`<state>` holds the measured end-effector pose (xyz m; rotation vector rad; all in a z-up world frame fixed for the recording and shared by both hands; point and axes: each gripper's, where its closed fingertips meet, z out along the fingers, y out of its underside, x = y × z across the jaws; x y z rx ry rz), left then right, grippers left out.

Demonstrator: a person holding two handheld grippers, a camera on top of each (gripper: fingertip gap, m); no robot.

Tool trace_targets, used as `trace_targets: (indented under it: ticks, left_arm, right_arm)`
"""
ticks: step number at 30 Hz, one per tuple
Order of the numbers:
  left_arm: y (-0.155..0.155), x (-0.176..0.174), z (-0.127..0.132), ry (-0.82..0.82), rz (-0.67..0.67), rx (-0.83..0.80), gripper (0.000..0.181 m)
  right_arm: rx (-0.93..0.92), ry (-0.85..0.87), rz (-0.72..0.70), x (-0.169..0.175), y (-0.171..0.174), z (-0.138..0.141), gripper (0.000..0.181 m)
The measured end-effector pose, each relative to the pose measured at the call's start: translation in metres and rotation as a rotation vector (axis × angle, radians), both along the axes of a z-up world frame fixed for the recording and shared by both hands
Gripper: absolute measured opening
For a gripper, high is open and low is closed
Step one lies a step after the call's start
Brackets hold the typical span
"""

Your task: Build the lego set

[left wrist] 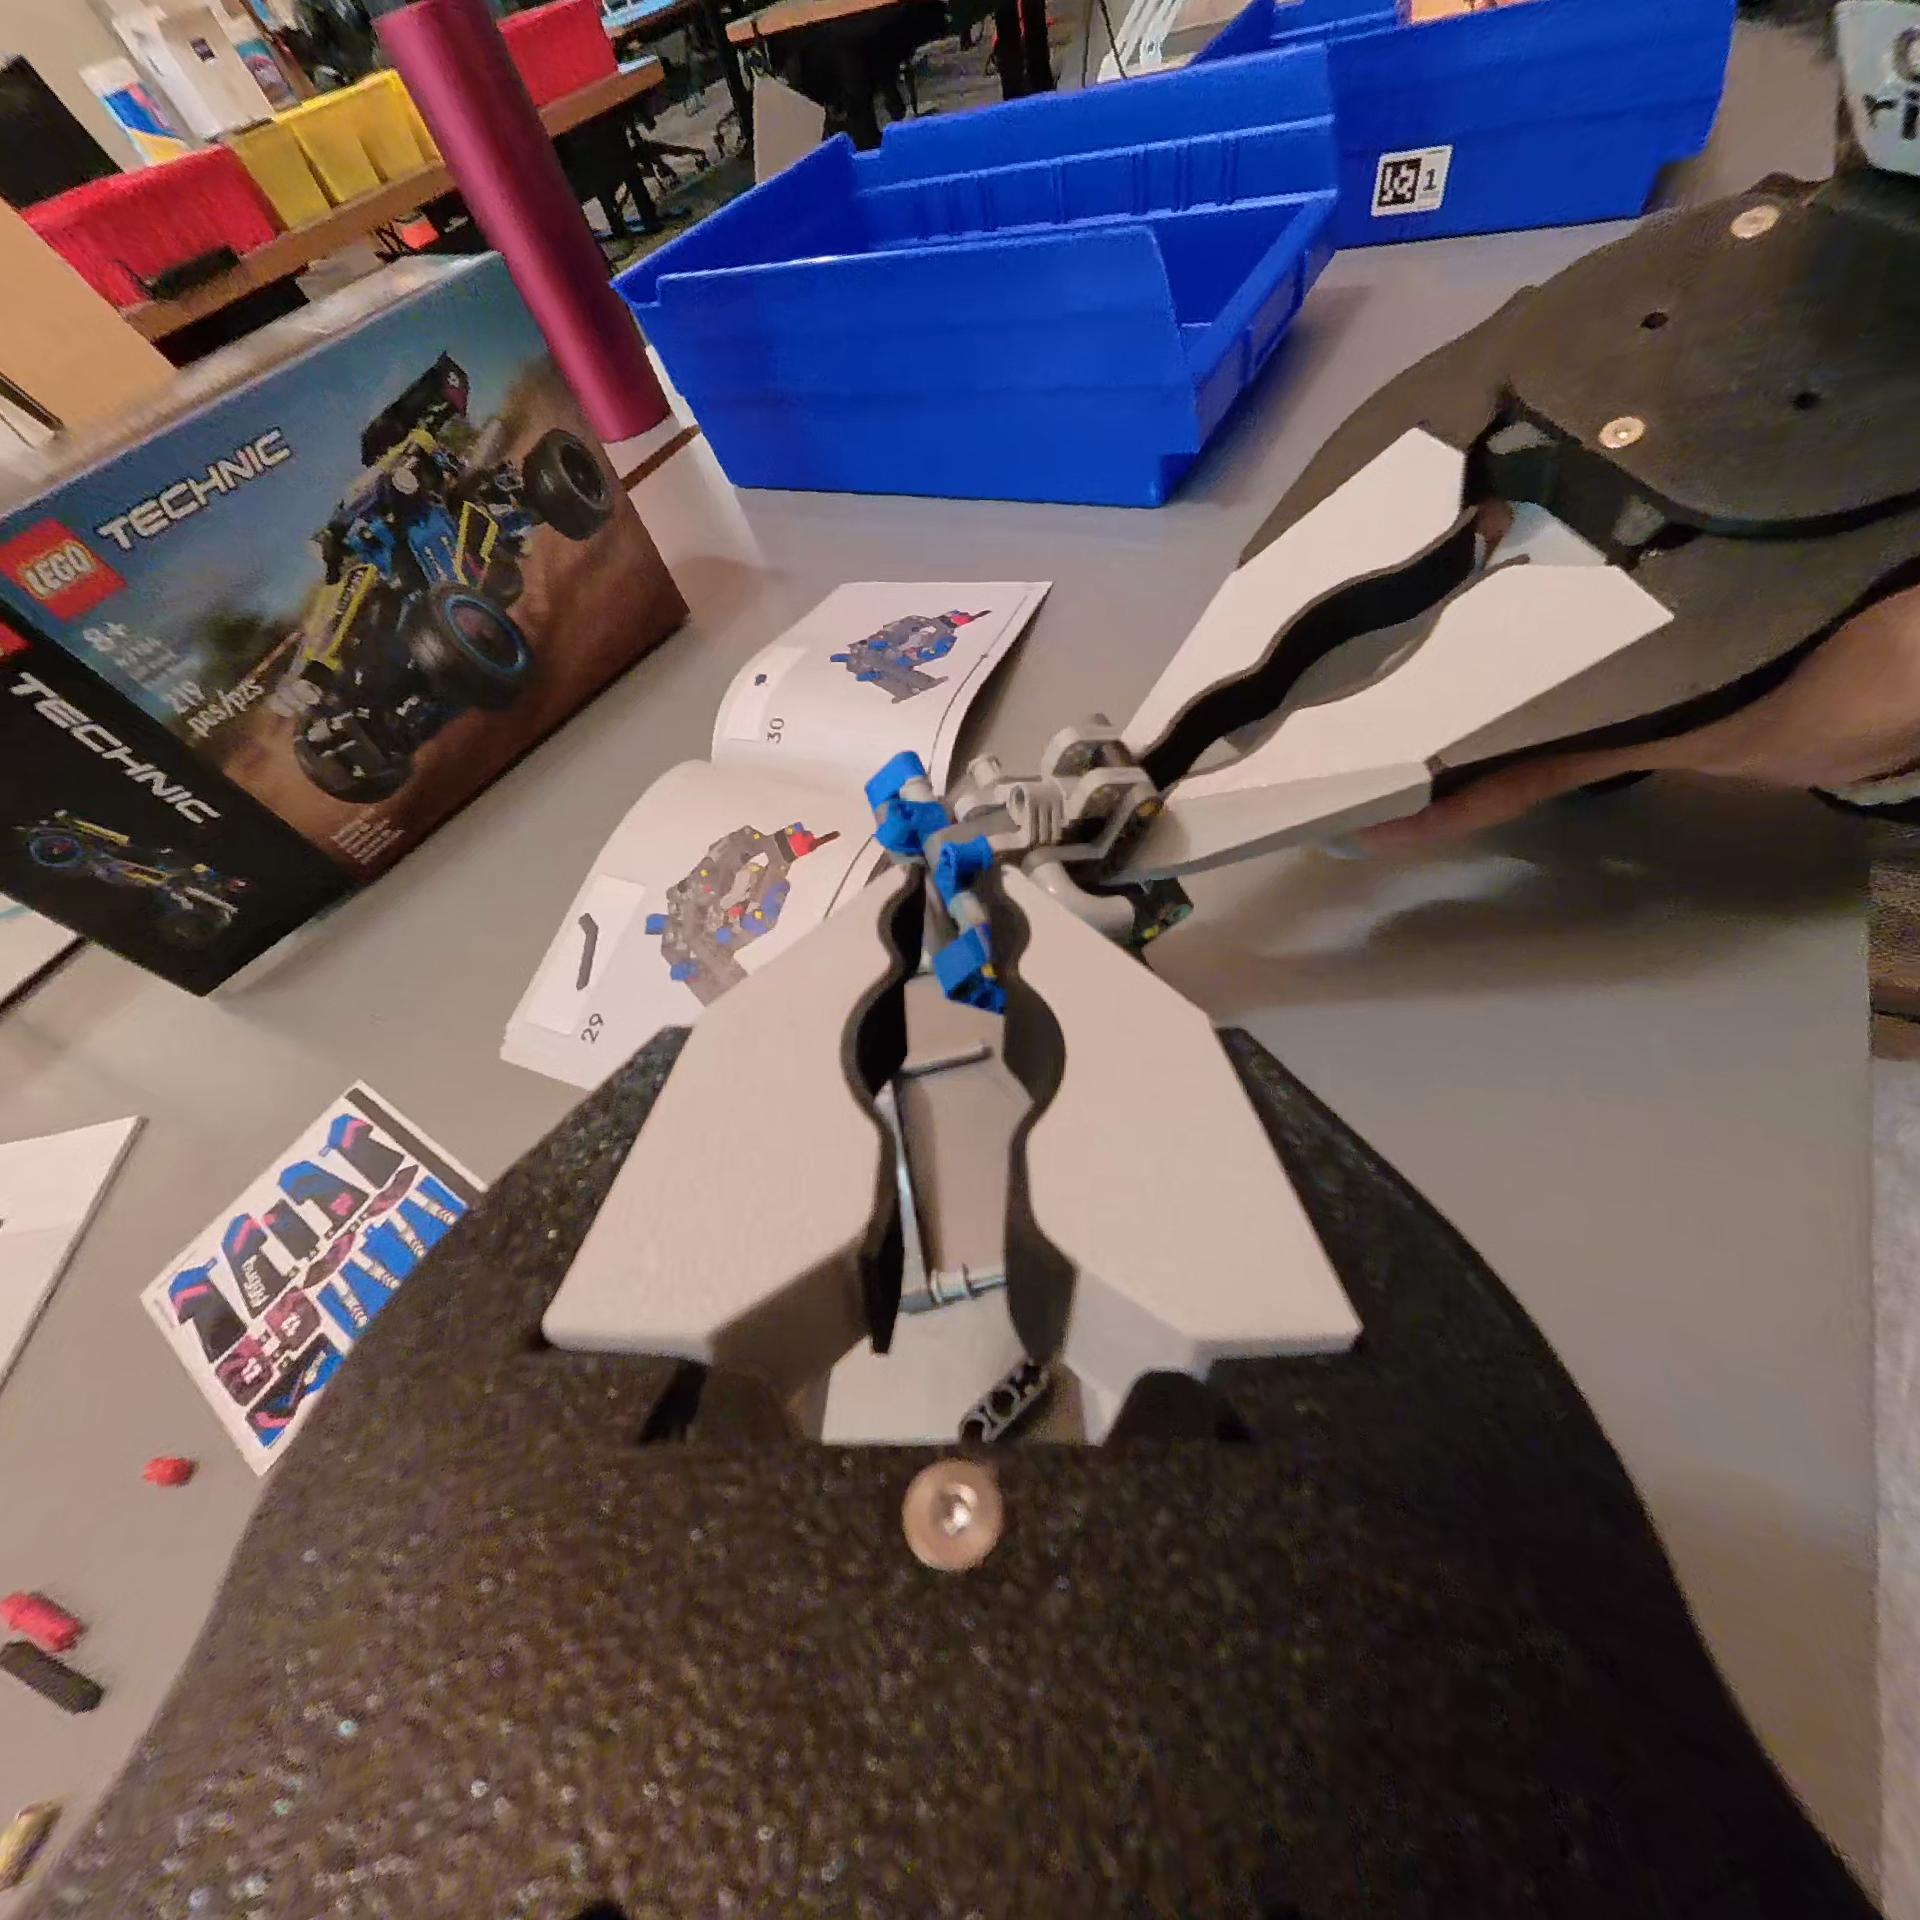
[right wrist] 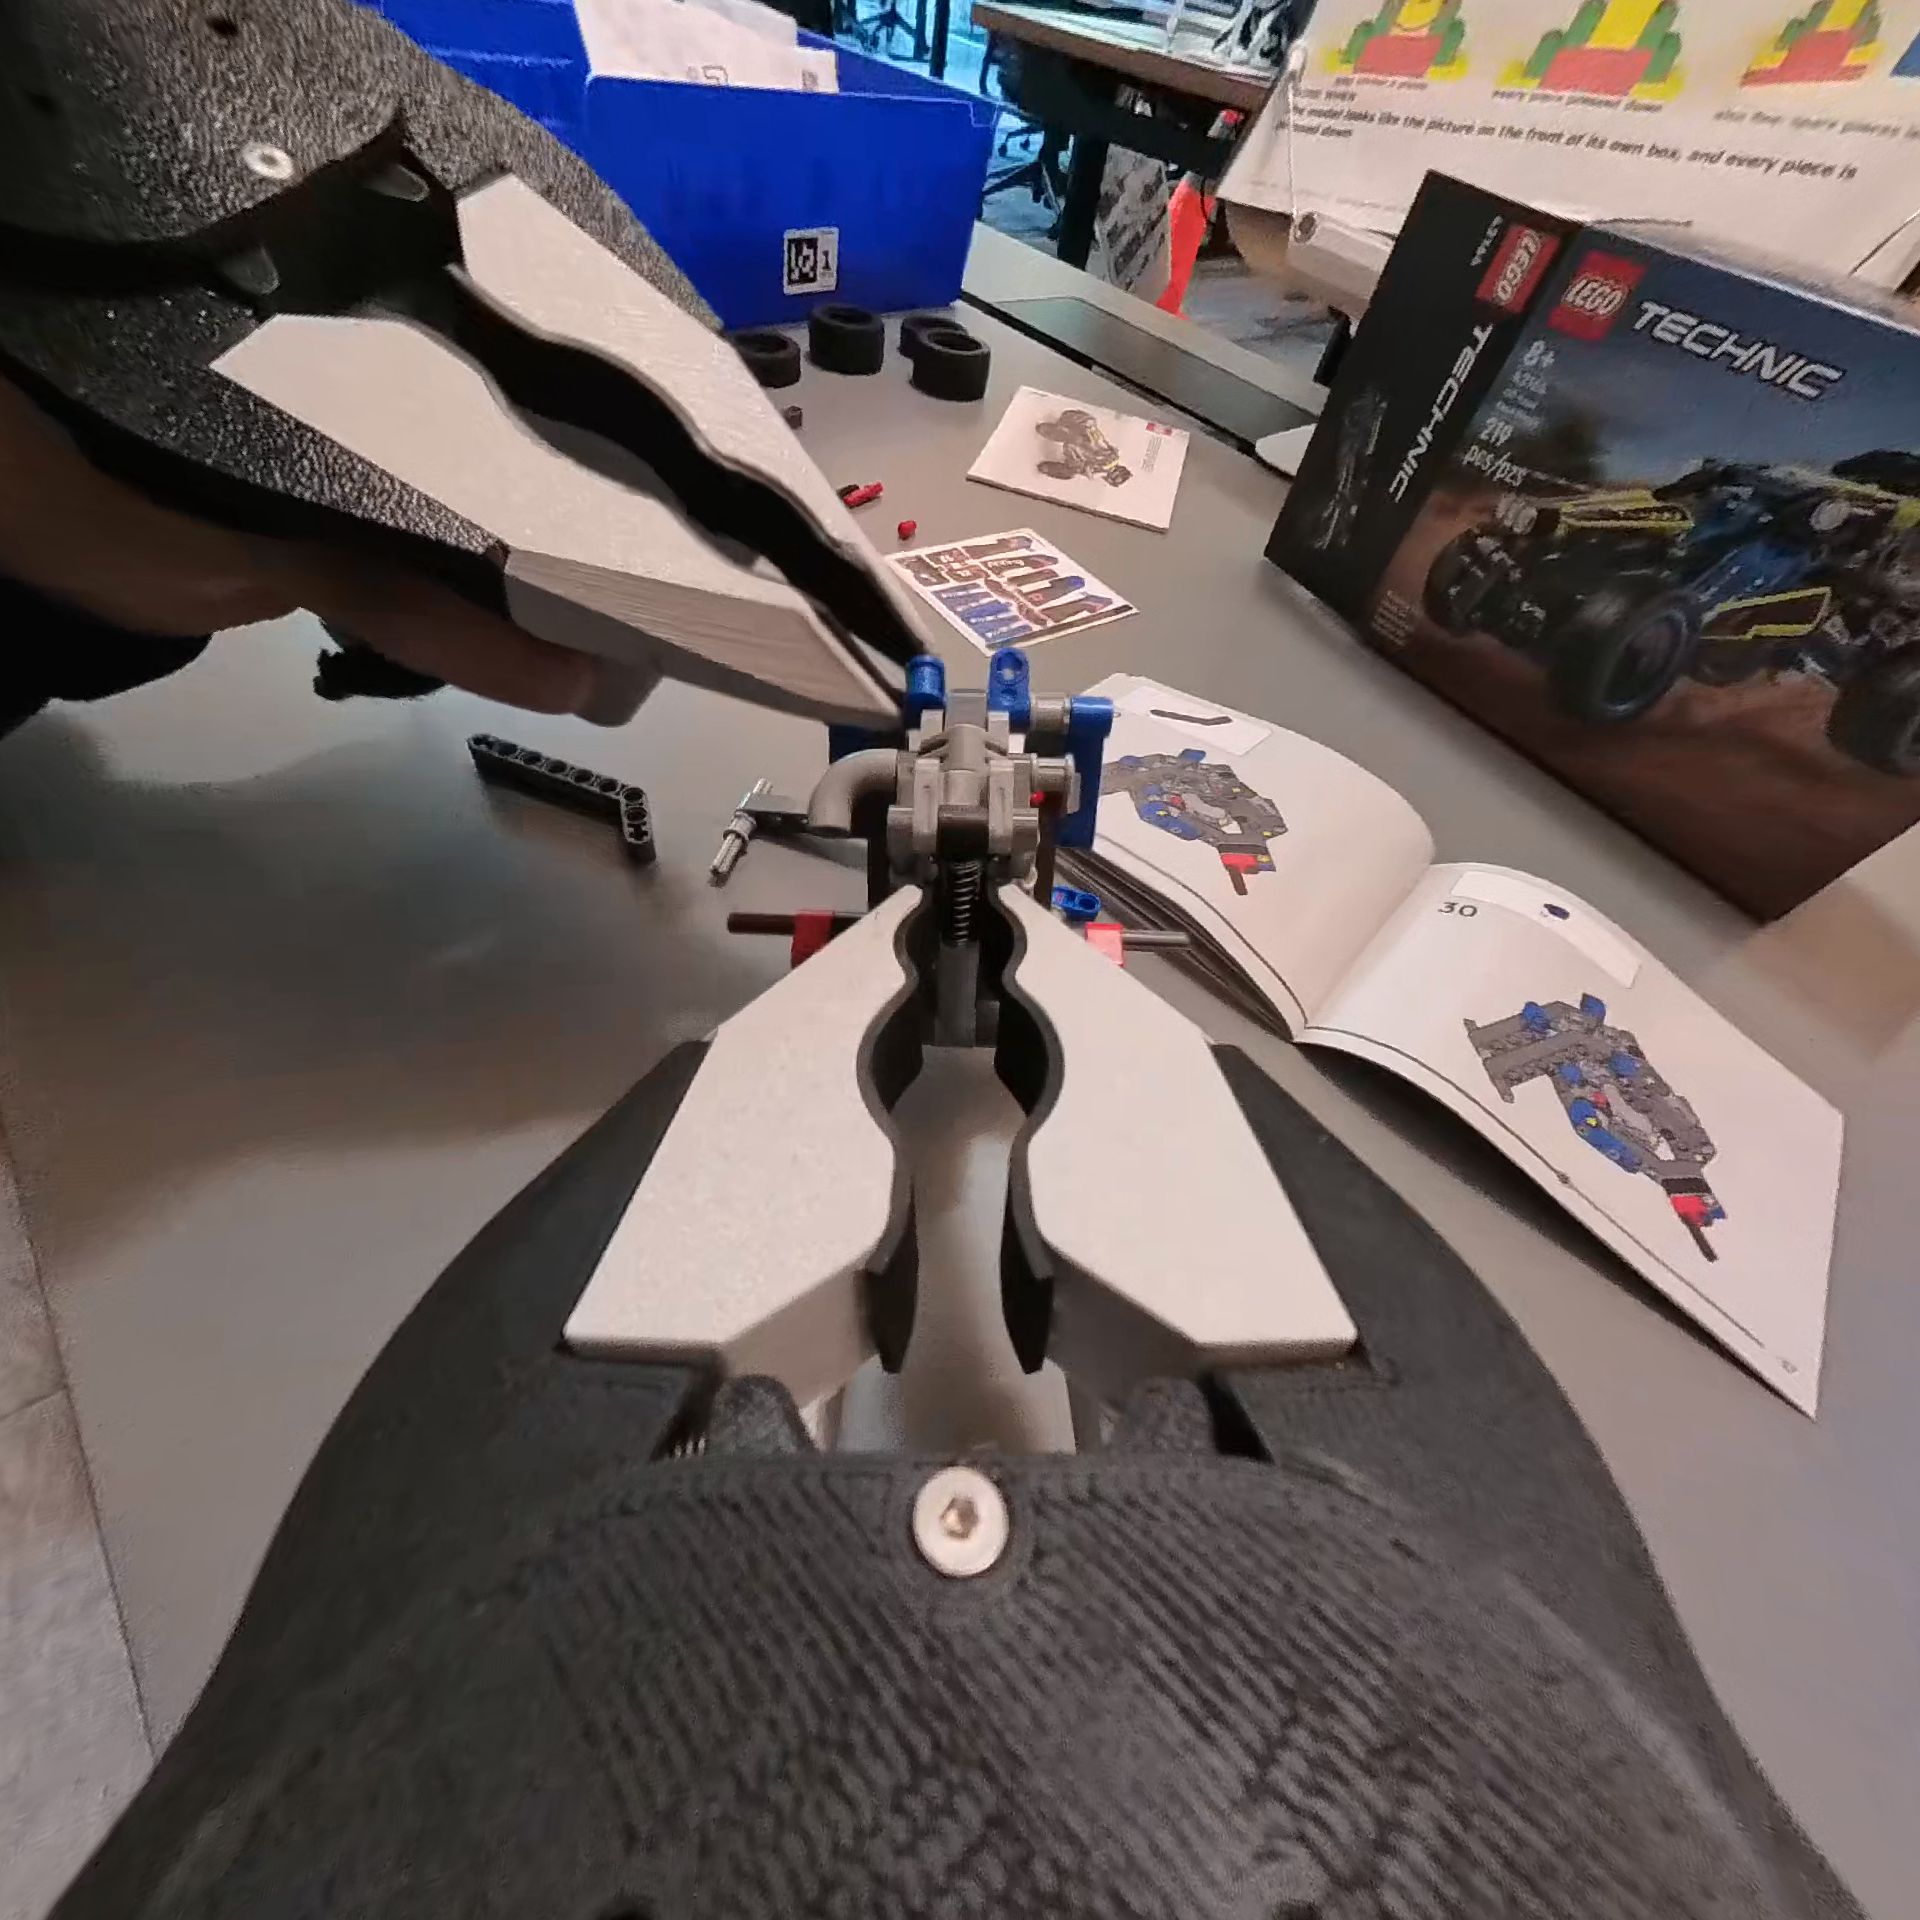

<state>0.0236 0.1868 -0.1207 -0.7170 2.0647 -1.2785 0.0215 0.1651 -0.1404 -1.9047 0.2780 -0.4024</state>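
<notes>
both tools were clamped on the half-built chassis [right wrist: 971,790], right tool [right wrist: 961,914] gripping its near end, left tool [left wrist: 961,914] pinching blue parts, so steady, square pressure looked wisest.

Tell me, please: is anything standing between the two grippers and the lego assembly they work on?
Nothing visible does. The right gripper is already shut on the grey end of the lego assembly, and the left gripper is closed around its blue parts. The loose black angled beam lies aside on the table.
</notes>
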Motion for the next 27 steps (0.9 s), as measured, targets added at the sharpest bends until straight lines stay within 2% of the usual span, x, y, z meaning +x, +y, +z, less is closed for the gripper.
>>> trace_targets:
  ticks: [5,10,12,21,27]
  left_arm:
    - [-0.001,0.0,-0.002,-0.011,-0.025,0.011,0.009]
    - [-0.002,0.0,-0.012,-0.026,-0.037,0.096,0.007]
    - [0.001,0.002,-0.009,-0.026,-0.014,0.057,0.0]
    - [0.003,0.002,-0.027,0.149,-0.025,-0.03,0.0]
    - [0.006,-0.002,-0.023,0.213,-0.05,-0.08,0.015]
  right_arm:
    - [-0.008,0.033,0.0,-0.001,-0.001,-0.002,0.005]
    - [-0.058,0.057,-0.001,-0.003,-0.001,-0.008,0.005]
    - [-0.063,0.038,-0.001,-0.003,-0.001,-0.008,0.005]
    - [-0.11,0.054,0.007,-0.002,-0.001,-0.018,0.005]
    - [-0.127,0.094,0.04,-0.005,-0.003,-0.02,0.005]
